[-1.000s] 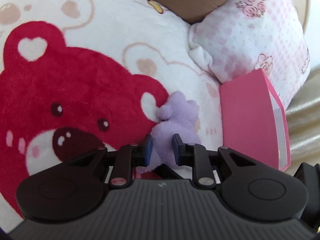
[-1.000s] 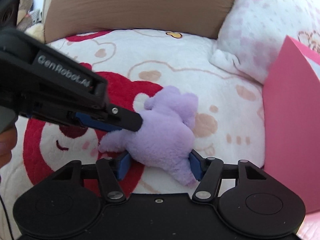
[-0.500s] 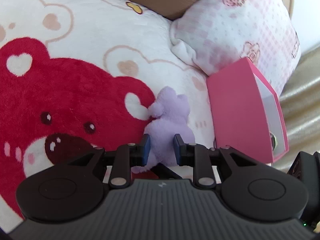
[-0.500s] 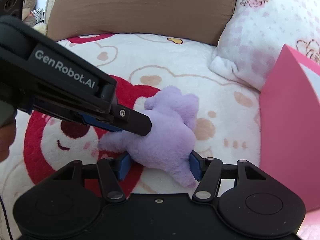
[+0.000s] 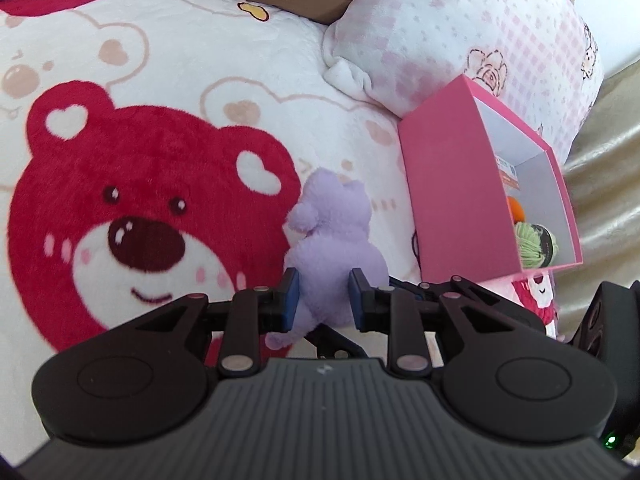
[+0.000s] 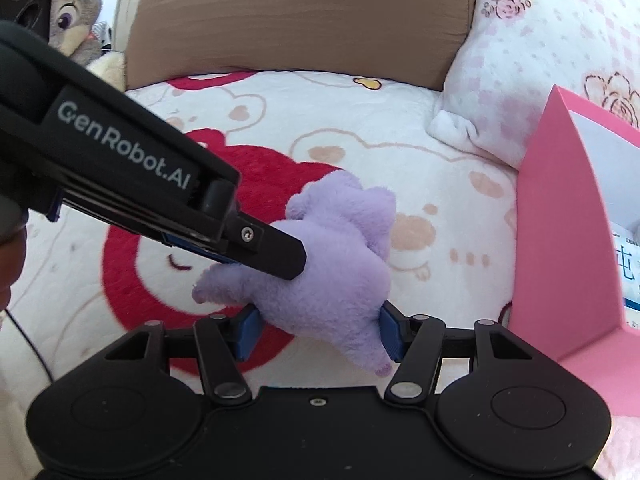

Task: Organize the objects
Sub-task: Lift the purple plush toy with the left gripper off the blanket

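left gripper and right gripper both clamping purple plush | carrying toward pink box at blanket's right edge | keeping lift level, releasing together

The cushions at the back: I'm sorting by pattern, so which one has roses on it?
The pink-and-white checked cushion on the right, behind the pink box. The brown cushion beside it is plain.

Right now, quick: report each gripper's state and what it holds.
Left gripper: closed on the purple plush toy.
Right gripper: closed on the same purple plush toy, gripping its wider body.
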Action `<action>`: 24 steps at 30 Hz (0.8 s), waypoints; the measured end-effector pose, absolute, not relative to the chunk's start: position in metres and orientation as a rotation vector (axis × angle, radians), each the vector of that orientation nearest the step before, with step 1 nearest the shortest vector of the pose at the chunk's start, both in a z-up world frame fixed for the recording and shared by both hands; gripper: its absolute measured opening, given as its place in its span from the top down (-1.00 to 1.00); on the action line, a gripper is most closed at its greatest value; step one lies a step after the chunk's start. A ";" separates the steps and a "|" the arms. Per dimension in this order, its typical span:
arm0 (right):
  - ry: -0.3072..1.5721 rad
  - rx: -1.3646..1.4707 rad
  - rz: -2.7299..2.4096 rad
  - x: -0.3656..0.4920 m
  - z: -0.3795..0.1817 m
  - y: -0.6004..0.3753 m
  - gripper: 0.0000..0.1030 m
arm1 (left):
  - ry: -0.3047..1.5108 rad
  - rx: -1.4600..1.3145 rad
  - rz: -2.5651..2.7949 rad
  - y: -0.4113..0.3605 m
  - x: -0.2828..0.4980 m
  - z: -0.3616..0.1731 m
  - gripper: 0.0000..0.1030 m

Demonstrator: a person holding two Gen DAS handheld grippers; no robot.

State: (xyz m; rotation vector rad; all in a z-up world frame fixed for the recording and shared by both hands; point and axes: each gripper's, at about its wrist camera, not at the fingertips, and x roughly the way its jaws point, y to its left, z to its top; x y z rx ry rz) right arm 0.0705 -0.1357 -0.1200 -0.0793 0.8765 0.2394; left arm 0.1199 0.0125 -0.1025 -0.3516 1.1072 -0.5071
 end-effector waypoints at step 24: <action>0.895 0.070 0.276 0.000 -0.052 -0.165 -0.24 | 1.065 -0.168 -0.537 -0.030 0.043 -0.022 0.52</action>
